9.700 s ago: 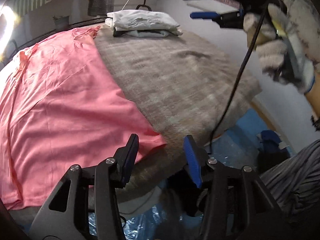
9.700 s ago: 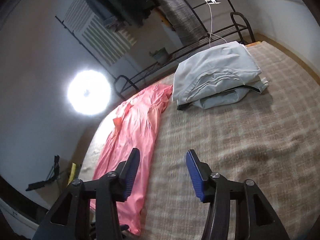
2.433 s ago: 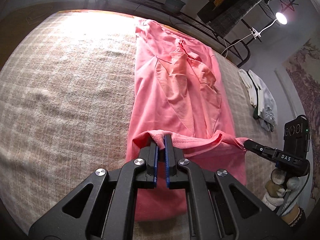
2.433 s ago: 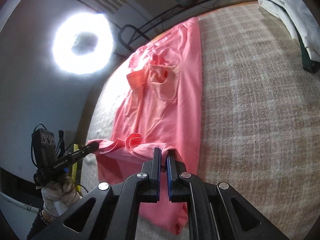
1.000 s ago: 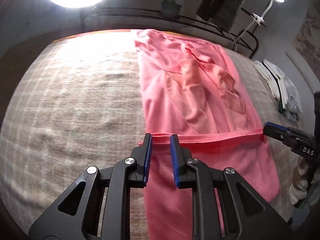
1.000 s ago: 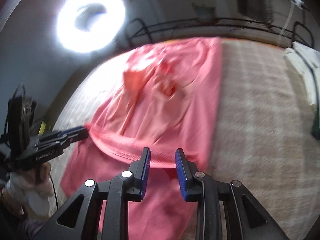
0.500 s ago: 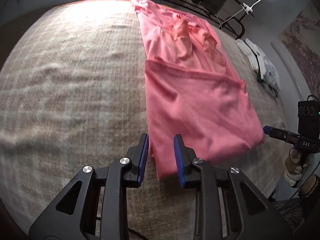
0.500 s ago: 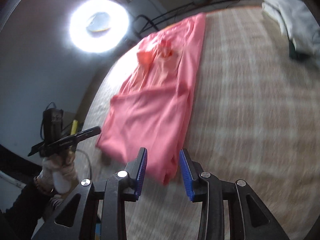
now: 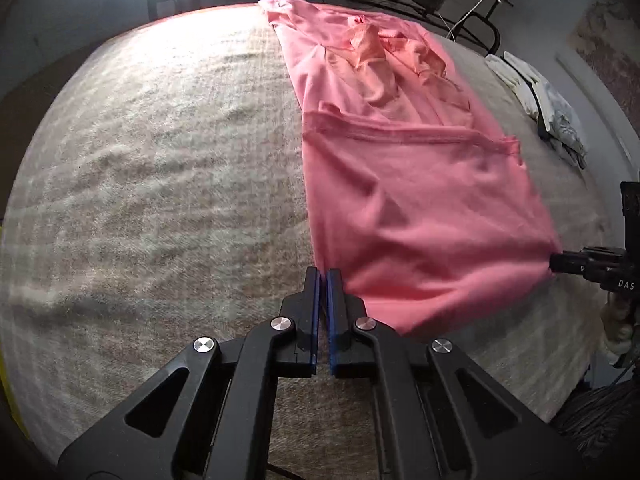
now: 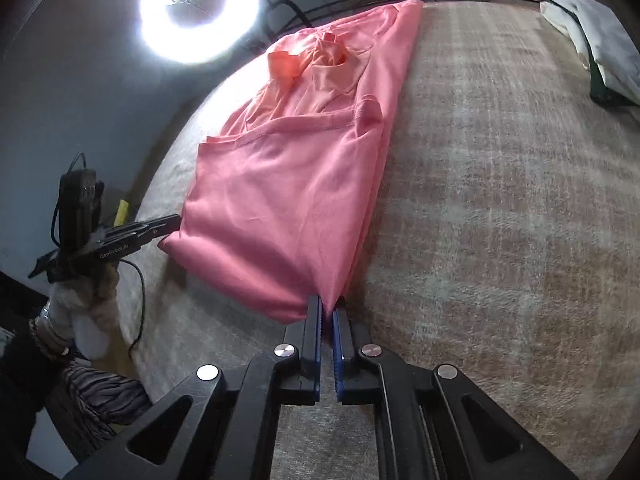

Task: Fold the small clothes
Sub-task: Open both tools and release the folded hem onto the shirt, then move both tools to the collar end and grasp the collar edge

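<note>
Surface: beige checked blanket (image 9: pixel 152 184), woolly and a little wavy, fills most of both views; a ring light (image 10: pixel 199 10) shines at the upper left of the right wrist view and glares on the far edge.
Task thing: pink garment (image 9: pixel 400 184) lies on the blanket, center to right in the left wrist view, center-left in the right wrist view. Its lower part is already folded up over the body, and the stitched hem (image 9: pixel 400 134) crosses it.
Material: thin, soft knit with a matte face; the near fold is rounded and not pressed flat, the collar end at the top is crumpled.
Left gripper (image 9: pixel 323 274): jaws have just been closing; they now pinch the near left corner of the fold.
Right gripper (image 10: pixel 327 302): jaws have just been closing and now clamp the near right corner of the fold.
Other things: pale folded clothes (image 10: pixel 592 36) rest at the upper right edge, well apart from the pink garment.
Risk 1: probably only the upper layer is caught, so the layers may slide apart when lifted.
Risk 2: an unequal pull of the two hands could skew the fold.
Risk 3: the fuzzy blanket may drag on the cloth and make new wrinkles.
</note>
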Motion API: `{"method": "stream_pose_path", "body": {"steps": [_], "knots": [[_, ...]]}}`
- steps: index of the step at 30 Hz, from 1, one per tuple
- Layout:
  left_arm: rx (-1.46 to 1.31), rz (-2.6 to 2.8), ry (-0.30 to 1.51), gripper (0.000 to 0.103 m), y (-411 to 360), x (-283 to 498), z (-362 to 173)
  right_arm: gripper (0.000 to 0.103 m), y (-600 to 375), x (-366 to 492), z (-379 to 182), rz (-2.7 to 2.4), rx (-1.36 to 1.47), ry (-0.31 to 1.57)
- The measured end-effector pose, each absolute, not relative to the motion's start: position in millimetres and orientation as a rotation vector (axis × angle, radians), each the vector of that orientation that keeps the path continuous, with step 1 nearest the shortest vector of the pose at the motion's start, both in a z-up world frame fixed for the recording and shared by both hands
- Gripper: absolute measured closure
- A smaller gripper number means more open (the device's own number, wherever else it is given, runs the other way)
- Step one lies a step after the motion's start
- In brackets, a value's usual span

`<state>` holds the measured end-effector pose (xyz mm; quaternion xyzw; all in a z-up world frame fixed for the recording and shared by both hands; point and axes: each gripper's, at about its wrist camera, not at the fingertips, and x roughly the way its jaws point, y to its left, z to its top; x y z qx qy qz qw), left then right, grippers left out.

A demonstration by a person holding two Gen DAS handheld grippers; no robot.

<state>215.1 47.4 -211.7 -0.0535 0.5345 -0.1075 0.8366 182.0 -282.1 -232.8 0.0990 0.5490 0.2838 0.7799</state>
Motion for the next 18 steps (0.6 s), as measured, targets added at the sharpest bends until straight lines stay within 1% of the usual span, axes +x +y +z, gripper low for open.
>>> {"method": "stream_pose_path", "body": {"steps": [4, 7, 9, 14, 15, 16, 18], "knots": [[-0.133, -0.217, 1.066, 0.102, 58, 221, -185, 0.093, -287, 185, -224, 0.624, 0.223, 1.181], [-0.135, -0.221, 1.026, 0.102, 60, 234, -169, 0.075, -294, 191, -207, 0.632, 0.240, 1.129], [-0.151, -0.230, 1.009, 0.102, 61, 248, -159, 0.075, -297, 200, -194, 0.627, 0.239, 1.081], [-0.149, -0.237, 0.967, 0.101, 65, 288, -148, 0.075, -300, 236, -179, 0.601, 0.246, 1.028], [-0.152, -0.236, 0.968, 0.100, 69, 300, -150, 0.073, -301, 244, -177, 0.594, 0.239, 1.018], [-0.157, -0.230, 0.967, 0.100, 72, 315, -153, 0.070, -302, 254, -176, 0.586, 0.237, 1.008], [-0.170, -0.222, 0.965, 0.100, 75, 341, -159, 0.070, -307, 277, -174, 0.575, 0.253, 0.991]]}}
